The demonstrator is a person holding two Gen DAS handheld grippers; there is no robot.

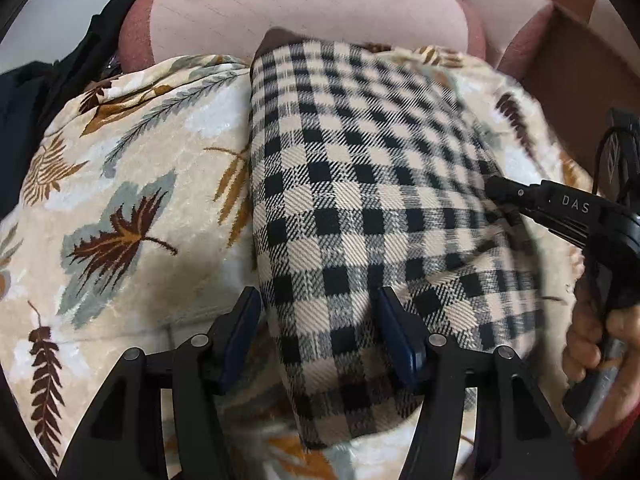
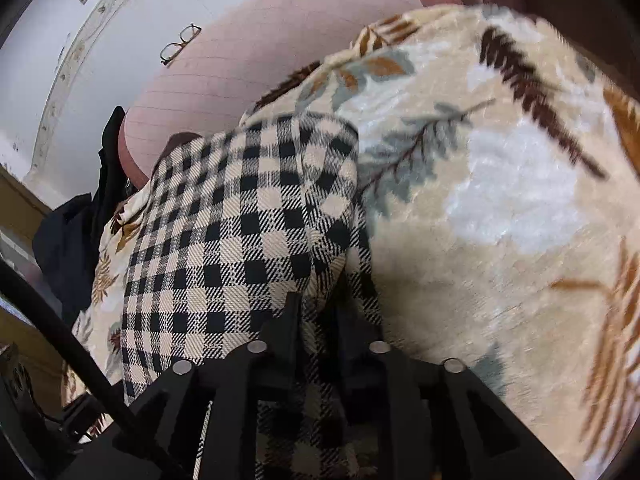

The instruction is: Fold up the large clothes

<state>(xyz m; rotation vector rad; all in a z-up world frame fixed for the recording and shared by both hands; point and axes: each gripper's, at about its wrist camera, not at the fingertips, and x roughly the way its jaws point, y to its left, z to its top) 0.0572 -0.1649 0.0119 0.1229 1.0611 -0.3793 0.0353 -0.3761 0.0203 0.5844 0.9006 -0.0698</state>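
Observation:
A black-and-cream checked garment point(image 1: 360, 200) lies folded into a long strip on a leaf-patterned cream blanket point(image 1: 132, 200). My left gripper point(image 1: 318, 312) is open, its blue-padded fingers either side of the garment's near left edge, not clamping it. My right gripper point(image 2: 316, 312) is shut on the checked garment's point(image 2: 224, 232) right edge, with a fold of cloth between the fingers. The right gripper also shows in the left wrist view point(image 1: 496, 186), at the garment's right side, held by a hand.
A pink cushioned seat point(image 1: 304, 8) lies beyond the blanket point(image 2: 500, 200). Dark clothing point(image 1: 48, 80) is piled at the left. Glasses point(image 2: 180, 44) lie on the pink seat point(image 2: 248, 60). A brown box wall point(image 1: 576, 72) stands at the right.

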